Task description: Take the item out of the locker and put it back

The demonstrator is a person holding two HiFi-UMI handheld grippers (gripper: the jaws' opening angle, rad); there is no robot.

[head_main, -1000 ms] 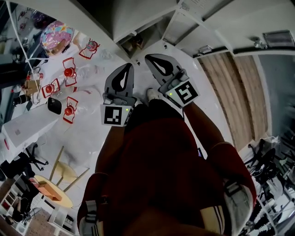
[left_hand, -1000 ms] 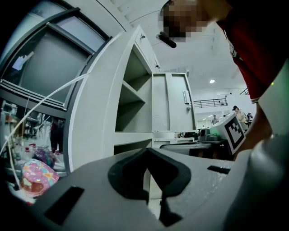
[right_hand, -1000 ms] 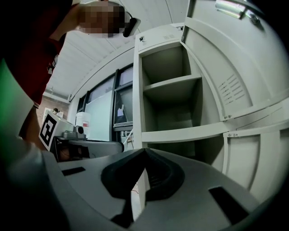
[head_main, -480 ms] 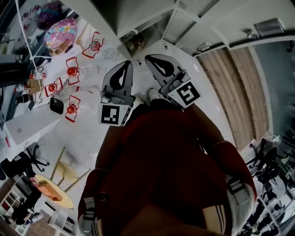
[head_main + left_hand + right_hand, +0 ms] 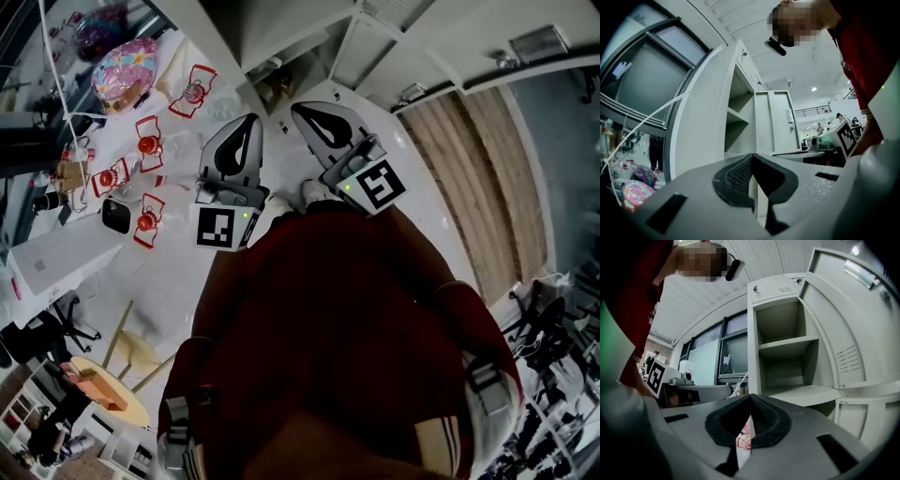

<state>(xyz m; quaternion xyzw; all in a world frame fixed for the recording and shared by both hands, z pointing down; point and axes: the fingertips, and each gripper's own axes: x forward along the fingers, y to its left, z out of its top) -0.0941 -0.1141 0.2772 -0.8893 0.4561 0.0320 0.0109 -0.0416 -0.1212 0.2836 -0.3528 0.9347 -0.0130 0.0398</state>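
Observation:
The grey metal locker (image 5: 787, 345) stands with its door (image 5: 843, 329) swung out to the right, and the shelves that show are bare. In the head view a small brownish thing (image 5: 273, 88) lies in a low compartment, too dim to name. My left gripper (image 5: 246, 123) and right gripper (image 5: 302, 111) are side by side just short of the locker, pointing level at it. Both are shut with nothing between the pads. The left gripper view has its tips (image 5: 751, 156) meeting before the locker's side wall (image 5: 705, 117). The right gripper's tips (image 5: 750, 396) meet below the open compartments.
Several red-and-white packets (image 5: 142, 145), a pink patterned bag (image 5: 123, 71) and a black device (image 5: 112, 216) lie on the white floor at the left. A round yellow table (image 5: 108, 386) is at the lower left, and a wood-grain panel (image 5: 469, 169) at the right.
Both grippers have drifted a little up the picture toward the locker, still shut and empty. The left one has also edged slightly left.

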